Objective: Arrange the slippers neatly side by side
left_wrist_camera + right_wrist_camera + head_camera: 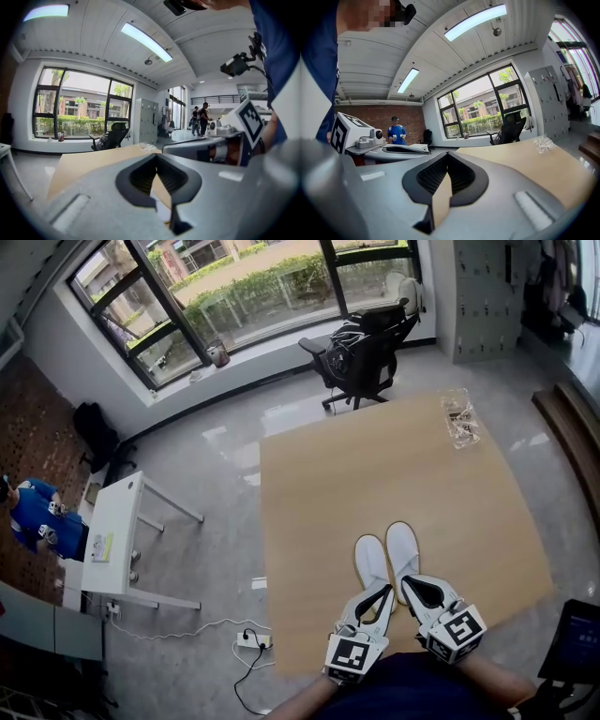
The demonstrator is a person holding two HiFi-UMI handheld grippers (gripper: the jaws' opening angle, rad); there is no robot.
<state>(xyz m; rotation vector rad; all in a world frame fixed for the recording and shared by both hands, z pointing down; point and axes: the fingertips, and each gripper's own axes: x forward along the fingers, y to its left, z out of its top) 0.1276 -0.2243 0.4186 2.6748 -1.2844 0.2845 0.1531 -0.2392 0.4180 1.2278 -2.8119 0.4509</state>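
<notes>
While two white slippers lie side by side near the table's (pixel 375 456) near edge, toes pointing toward its far edge, a person holds two grippers just above their heel ends. One slipper (pixel 369 557) sits on the left, and the other slipper (pixel 402 545) is just beside it on the right, its toe reaching slightly farther across the table. The heels of both are hidden under the grippers.

The left gripper (pixel 380 598) hangs over the left slipper with its jaws drawn together and nothing between them. Only a sliver of tabletop and a bit of white show past its tips. The right gripper (pixel 412 587) hangs over the right slipper, its jaws likewise closed and empty. Each gripper carries one marker cube, two in all, the left cube (pixel 354 652) and the right cube (pixel 459 629), both over the table's near edge.

One clear plastic bag (pixel 460 418) lies at the table's far right corner. Beyond the table's far edge stands one black office chair (pixel 366 348). Left of the table stands one white desk (pixel 117 531), with one person in blue (pixel 37 521) farther left. One power strip (pixel 251 640) lies on the floor by the table's near left corner.
</notes>
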